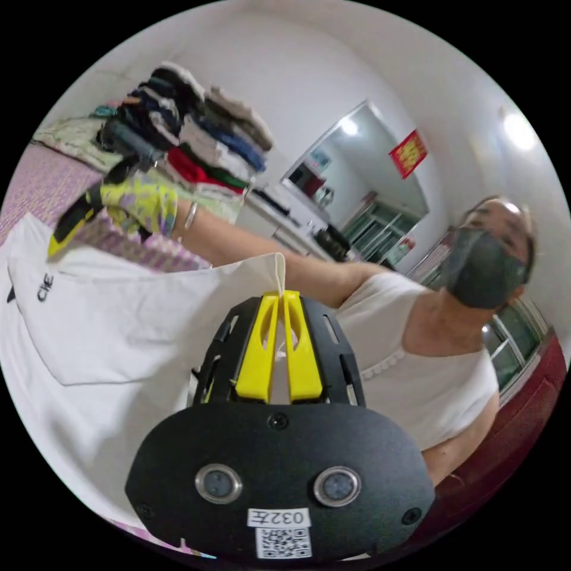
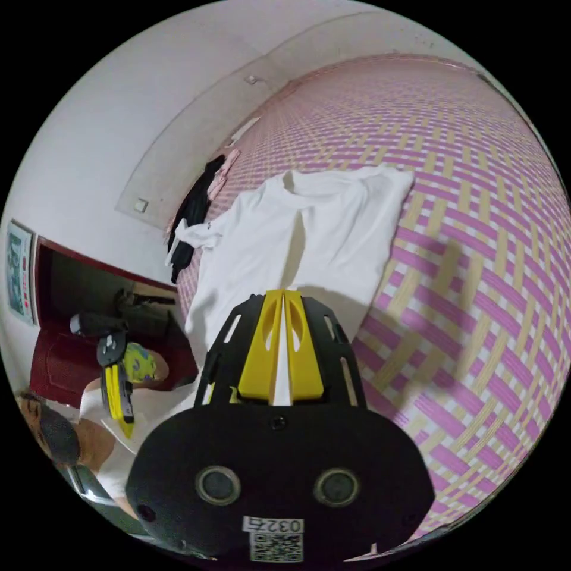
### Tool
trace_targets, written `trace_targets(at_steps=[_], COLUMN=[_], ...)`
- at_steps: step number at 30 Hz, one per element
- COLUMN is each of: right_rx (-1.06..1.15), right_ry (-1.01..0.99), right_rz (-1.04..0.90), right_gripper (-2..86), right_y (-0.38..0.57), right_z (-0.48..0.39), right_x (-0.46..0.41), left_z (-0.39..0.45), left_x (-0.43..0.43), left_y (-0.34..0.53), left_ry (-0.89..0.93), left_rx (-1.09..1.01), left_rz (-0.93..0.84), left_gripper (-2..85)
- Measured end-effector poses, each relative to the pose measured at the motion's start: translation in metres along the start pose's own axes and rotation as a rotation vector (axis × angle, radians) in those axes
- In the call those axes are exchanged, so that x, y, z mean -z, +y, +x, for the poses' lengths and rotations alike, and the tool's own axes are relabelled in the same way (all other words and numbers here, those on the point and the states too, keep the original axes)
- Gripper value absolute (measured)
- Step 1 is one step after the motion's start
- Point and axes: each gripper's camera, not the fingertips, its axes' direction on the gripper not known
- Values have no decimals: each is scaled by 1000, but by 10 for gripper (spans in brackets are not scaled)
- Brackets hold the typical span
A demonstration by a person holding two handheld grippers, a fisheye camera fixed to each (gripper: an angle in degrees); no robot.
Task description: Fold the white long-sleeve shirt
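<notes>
a: left gripper (image 1: 283,292) first?
b: yellow jaws nearly together, pinching a corner of the white long-sleeve shirt (image 1: 119,321), a small tip of cloth poking out past the tips. gripping it, plainly.

a: and the shirt itself?
b: spread over the woven mat (image 1: 41,178), pink and tan checks, with one side lifted towards the left gripper. small dark print near one edge of the fabric.

a: right gripper (image 2: 284,292)?
b: jaws drawn close, a strip of white cloth between them along their length. clamped on the shirt (image 2: 297,238) too, at the near hem. seen from the left gripper view, right gripper (image 1: 74,223) out over the mat (image 2: 476,238) in a gloved hand (image 1: 146,202), patterned yellow and purple.

a: anything else around?
b: tall stack of folded clothes (image 1: 190,137) beyond the hand, against the white wall. a dark garment (image 2: 193,208) lying at the mat's far edge, touching the shirt's sleeve. in the right gripper view, left gripper (image 2: 119,392) off to the side, held in the other gloved hand (image 2: 140,363).
</notes>
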Motion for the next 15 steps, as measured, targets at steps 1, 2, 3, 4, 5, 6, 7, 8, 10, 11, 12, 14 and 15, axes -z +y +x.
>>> trace_targets(at_steps=[1,2,3,4,5,6,7,8,10,11,12,14,15], right_rx=[-1,-10,-15,-28,-39,-41,-47,-56,-70,-74,-75,-67,-65], right_ry=[21,63,75,74,59,49,23,-19,-83,-120,-136,-180,-187], right_rz=[-72,-123,-136,-144,-133,-126,-113,-95,-75,-62,-55,-24,-17], right_gripper=[-10,-10,-10,-10,-10,-10,-10,-10,-10,-10,-10,-10,-9], right_y=[-9,-15,-16,-17,-17,-17,-16,-15,-11,-9,-7,0,2], right_z=[-2,-3,-3,0,5,8,15,24,38,46,49,60,62], right_x=[-8,-15,-17,-18,-18,-17,-17,-15,-12,-11,-10,-8,-7], left_z=[8,19,25,37,48,52,56,53,37,19,9,-30,-39], left_x=[26,47,54,63,64,62,50,28,-19,-54,-69,-113,-118], left_y=[-4,-9,-12,-18,-24,-27,-33,-40,-46,-44,-42,-27,-23], left_ry=[40,62,68,83,102,114,145,181,225,252,265,272,257], left_rx=[-36,-84,-110,-166,-223,-249,-280,-285,-245,-186,-153,-22,8], left_rz=[82,139,157,176,181,178,150,93,-35,-131,-172,-286,-304], left_gripper=[-13,-12,-12,-12,-12,-12,-12,-12,-12,-12,-12,-12,-12])
